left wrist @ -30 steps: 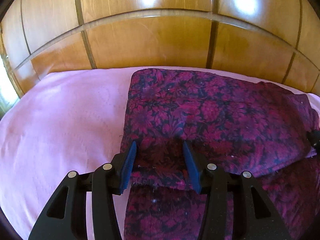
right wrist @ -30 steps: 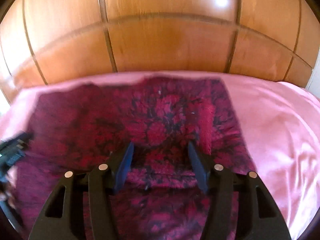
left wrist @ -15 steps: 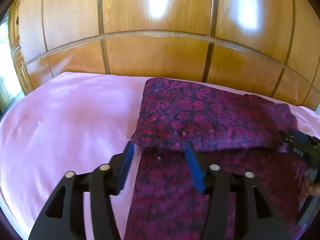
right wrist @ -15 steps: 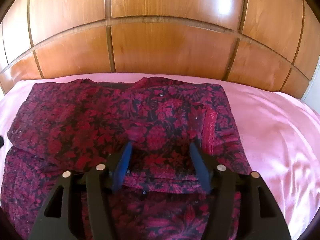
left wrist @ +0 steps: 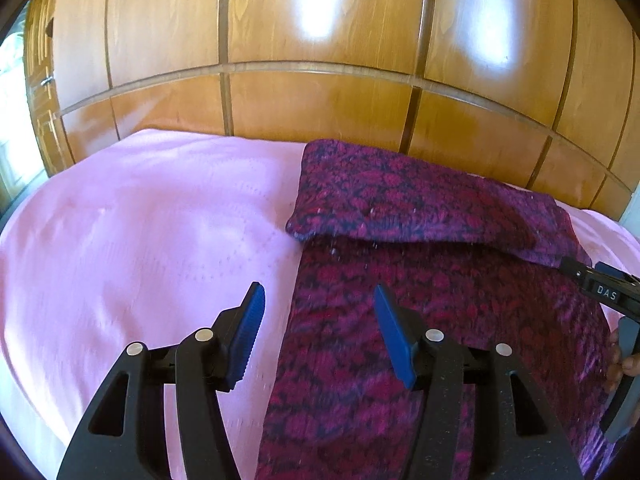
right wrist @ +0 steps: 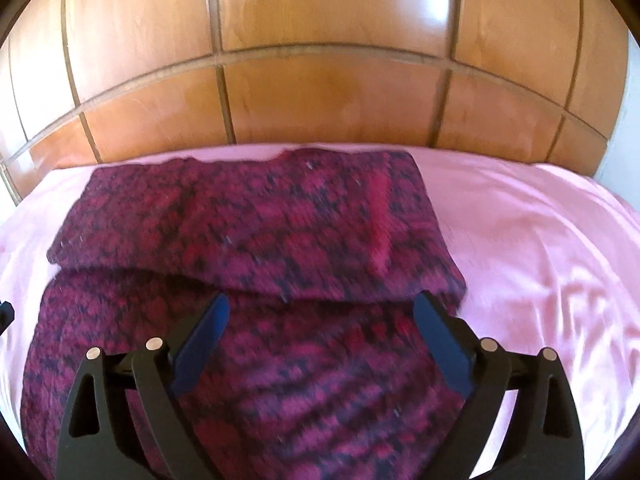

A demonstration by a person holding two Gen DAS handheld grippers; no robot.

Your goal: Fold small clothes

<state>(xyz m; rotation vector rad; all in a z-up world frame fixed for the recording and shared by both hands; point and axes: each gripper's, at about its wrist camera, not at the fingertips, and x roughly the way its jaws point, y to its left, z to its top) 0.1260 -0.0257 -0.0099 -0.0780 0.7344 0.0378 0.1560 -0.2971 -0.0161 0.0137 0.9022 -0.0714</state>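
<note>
Magenta-and-navy patterned garment (right wrist: 280,240) lies flat, far part folded over.

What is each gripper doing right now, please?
Left gripper: open, holding nothing, over the left edge of the garment.
Right gripper: open, holding nothing, above the garment.

bed sheet (left wrist: 132,240): pink, smooth, a few wrinkles at right side
headboard (left wrist: 320,112): glossy brown wood panels, grooved grid, light glare spots
far left edge (left wrist: 12,120): bright, possibly a window, too blown out
</note>
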